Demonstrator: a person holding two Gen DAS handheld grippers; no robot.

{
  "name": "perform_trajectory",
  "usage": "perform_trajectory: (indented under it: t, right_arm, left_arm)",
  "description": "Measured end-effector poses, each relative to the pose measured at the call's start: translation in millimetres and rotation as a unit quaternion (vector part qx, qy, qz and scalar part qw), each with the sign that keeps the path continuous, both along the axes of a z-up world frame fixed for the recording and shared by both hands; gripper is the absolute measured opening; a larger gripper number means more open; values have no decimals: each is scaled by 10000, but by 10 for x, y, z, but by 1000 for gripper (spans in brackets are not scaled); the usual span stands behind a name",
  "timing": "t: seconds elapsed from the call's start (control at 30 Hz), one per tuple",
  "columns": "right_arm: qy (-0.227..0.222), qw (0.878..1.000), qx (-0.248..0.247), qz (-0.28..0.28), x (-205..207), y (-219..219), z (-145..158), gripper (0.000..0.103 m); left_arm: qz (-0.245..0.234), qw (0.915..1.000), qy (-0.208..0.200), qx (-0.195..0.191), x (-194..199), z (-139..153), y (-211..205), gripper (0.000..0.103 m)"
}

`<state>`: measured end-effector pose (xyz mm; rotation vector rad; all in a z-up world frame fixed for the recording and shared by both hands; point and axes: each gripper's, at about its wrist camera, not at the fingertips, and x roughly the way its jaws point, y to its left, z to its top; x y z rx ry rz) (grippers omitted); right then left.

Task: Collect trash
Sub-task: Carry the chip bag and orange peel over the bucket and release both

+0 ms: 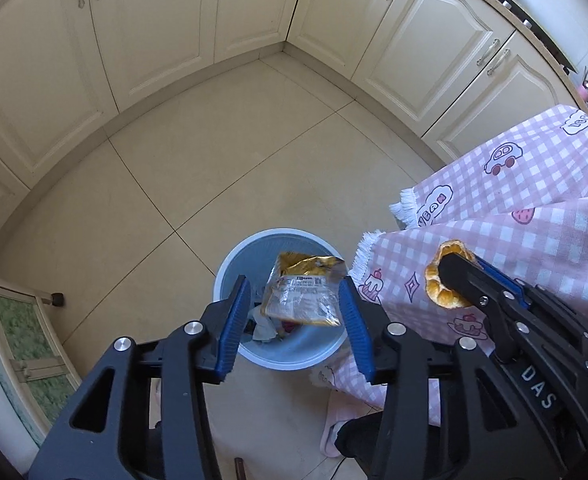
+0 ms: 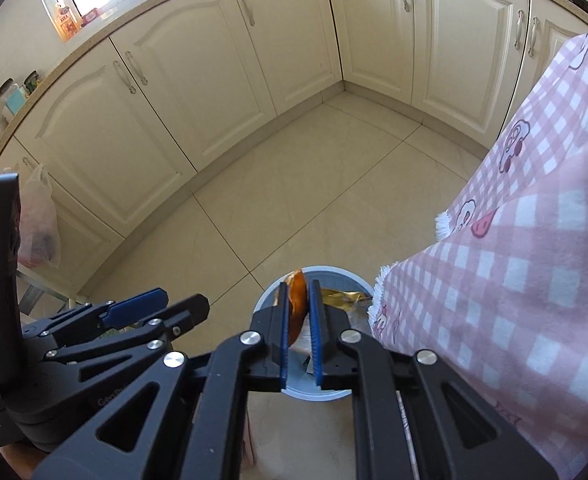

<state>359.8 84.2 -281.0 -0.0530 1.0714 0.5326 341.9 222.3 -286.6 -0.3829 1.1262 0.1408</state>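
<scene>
Kitchen corner, cream cabinets (image 1: 141, 40) on both walls, beige tiled floor (image 1: 221, 168). Pink-and-white checked tablecloth (image 1: 534, 208) with cartoon prints hangs off the table edge at right, its fringed hem just beside the bin rim and partly over it in the right wrist view. A thin plastic bag (image 2: 39, 220) hangs near the lower cabinets at left. Light blue round trash bin (image 1: 229, 272) stands on the floor below both grippers. Left gripper (image 1: 296, 320) is over the bin, blue pads spread wide, gripping nothing; a crinkled gold-and-silver snack wrapper (image 1: 304, 292) shows between the fingers with gaps on both sides, can't tell if it's in mid-air or resting on the trash. White crumpled paper and some dark bits lie under it inside the bin. Right gripper (image 2: 298, 320) is clenched on an orange peel (image 2: 297, 300), curved, bright orange with paler inside, pinched between the blue pads. Peel sits above the bin rim, right next to the tablecloth hem.
</scene>
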Motion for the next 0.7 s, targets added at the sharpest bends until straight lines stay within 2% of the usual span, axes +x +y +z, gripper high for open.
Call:
perform_trajectory:
  t: [0.33, 0.53, 0.7]
  right_arm:
    - [-52, 10000, 53, 34, 9, 80, 12, 10]
    - [-324, 9994, 143, -16, -13, 81, 242, 12]
    - [-577, 9981, 174, -102, -94, 0, 487, 19]
  left_arm:
    - [65, 9999, -157, -23, -49, 140, 56, 51]
    - [112, 9988, -478, -40, -117, 393, 60, 56]
    - [119, 9976, -684, -18, -183, 618, 7, 57]
